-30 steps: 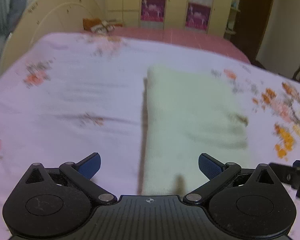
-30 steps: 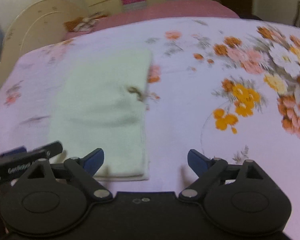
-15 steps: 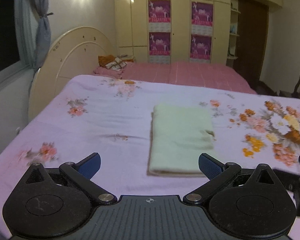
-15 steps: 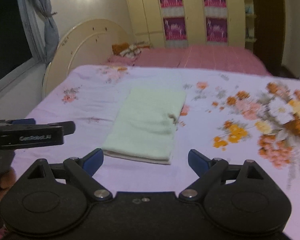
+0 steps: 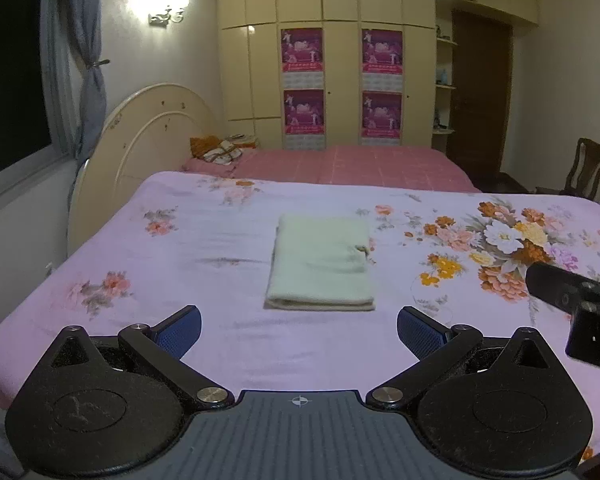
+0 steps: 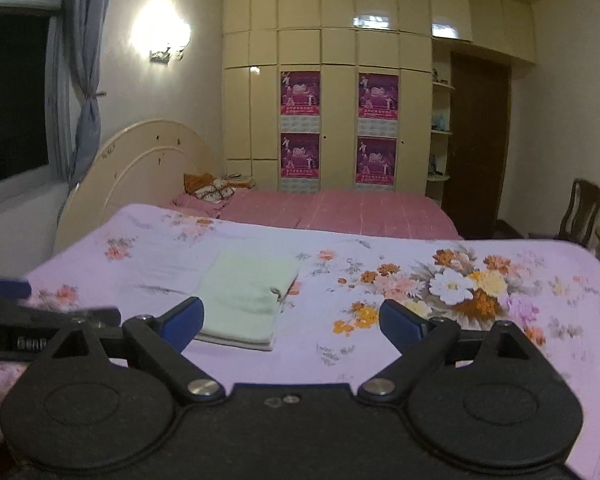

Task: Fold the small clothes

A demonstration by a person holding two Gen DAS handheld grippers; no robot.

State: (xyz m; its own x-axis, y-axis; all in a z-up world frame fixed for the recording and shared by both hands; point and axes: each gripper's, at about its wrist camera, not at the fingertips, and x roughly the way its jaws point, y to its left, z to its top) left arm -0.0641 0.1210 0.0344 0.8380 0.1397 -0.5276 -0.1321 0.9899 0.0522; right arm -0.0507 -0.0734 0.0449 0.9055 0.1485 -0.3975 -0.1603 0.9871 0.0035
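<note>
Cloth lies folded on bedspread, apart from both gaping hand-held grippers.

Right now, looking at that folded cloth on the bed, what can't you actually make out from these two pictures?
- Folded pale green cloth: what garment it is; left wrist view shows only stacked layers.
- Small brown mark at its right edge: too small to identify.
- Cloth's near left corner: right wrist view, hidden behind a blue fingertip of the right gripper.
- Left gripper: open; in the right wrist view blurred and cut by the frame edge.
- Purple posters: text too small.
</note>
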